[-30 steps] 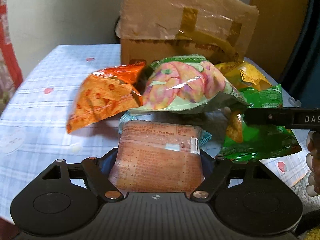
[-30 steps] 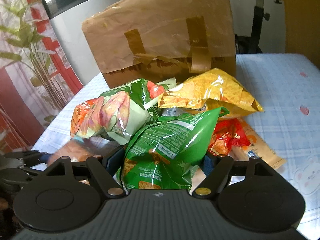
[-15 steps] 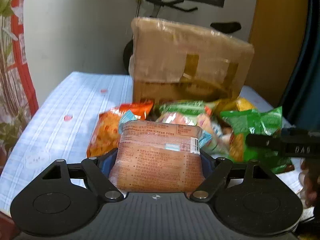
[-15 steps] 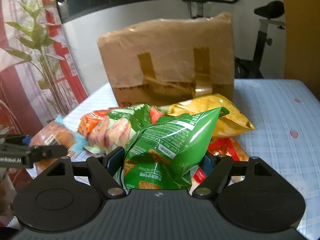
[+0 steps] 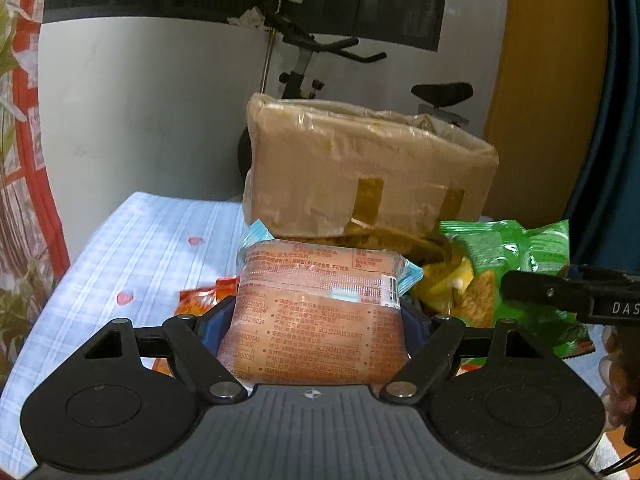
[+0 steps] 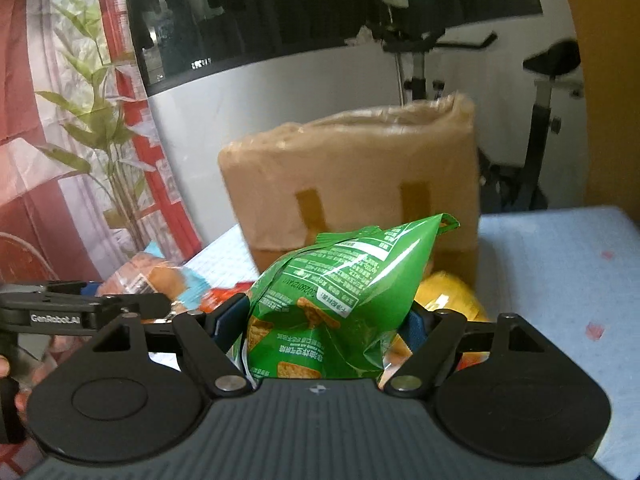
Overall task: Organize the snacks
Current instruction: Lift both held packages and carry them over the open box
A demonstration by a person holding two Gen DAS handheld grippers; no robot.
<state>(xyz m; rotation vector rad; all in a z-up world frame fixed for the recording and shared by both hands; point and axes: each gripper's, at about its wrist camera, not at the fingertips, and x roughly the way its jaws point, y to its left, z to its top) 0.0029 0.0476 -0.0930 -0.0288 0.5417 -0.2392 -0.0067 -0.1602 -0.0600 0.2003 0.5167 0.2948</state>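
Observation:
My left gripper is shut on an orange-brown bread packet with blue ends, held up above the table. My right gripper is shut on a green snack bag, also lifted. In the left wrist view the green bag and the right gripper show at the right. In the right wrist view the bread packet and the left gripper show at the left. A tape-wrapped cardboard box stands behind the pile; it also shows in the right wrist view.
More snack bags lie under the held ones: an orange bag and a yellow bag. The table has a pale blue checked cloth. An exercise bike stands behind the box by a white wall.
Both grippers have risen with their packets, so the snack pile has dropped lower in view and the box top and the bike now show.

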